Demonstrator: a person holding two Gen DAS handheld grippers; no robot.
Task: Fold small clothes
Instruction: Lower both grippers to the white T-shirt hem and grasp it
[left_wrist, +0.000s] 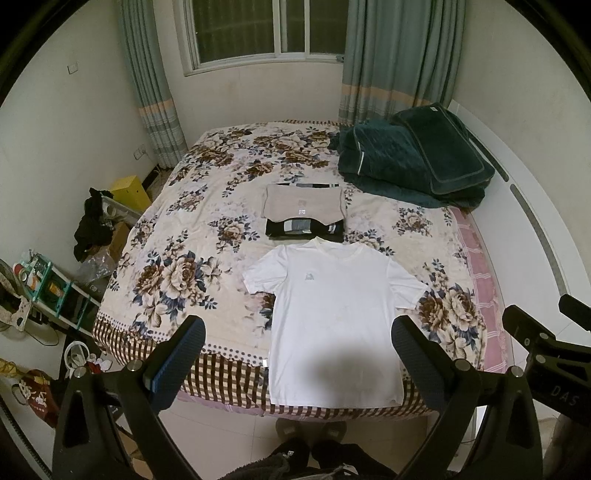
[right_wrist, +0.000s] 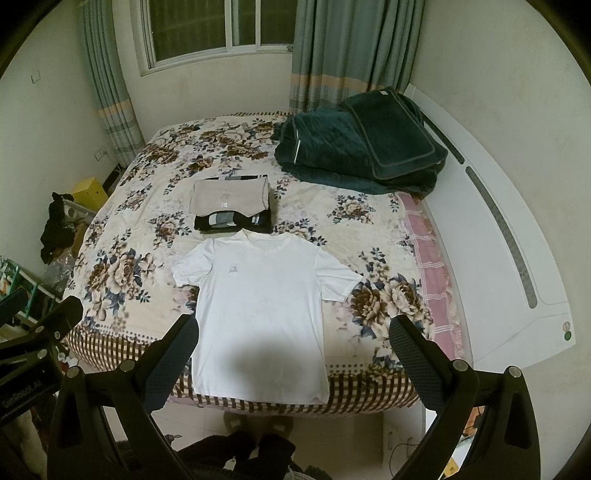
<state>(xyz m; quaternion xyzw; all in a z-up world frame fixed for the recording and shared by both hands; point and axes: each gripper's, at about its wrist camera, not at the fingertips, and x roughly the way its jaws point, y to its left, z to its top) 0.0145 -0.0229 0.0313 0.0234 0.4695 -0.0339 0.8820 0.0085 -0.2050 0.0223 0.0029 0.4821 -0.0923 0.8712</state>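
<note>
A white T-shirt (left_wrist: 332, 314) lies spread flat, front up, on the flowered bed cover (left_wrist: 177, 236), its hem hanging over the near edge. It also shows in the right wrist view (right_wrist: 258, 314). Beyond its collar sits a stack of folded clothes: a beige one (left_wrist: 303, 201) on a black one (left_wrist: 303, 227); the stack also shows in the right wrist view (right_wrist: 229, 201). My left gripper (left_wrist: 299, 334) is open and empty, held above the bed's near edge. My right gripper (right_wrist: 293, 334) is open and empty too, at about the same height.
A dark green quilt and pillow (left_wrist: 413, 162) are piled at the bed's far right. A white headboard (right_wrist: 498, 240) runs along the right. Clutter, a shelf and a yellow box (left_wrist: 129, 192) stand on the floor at left. My feet (left_wrist: 310, 432) stand at the bedside.
</note>
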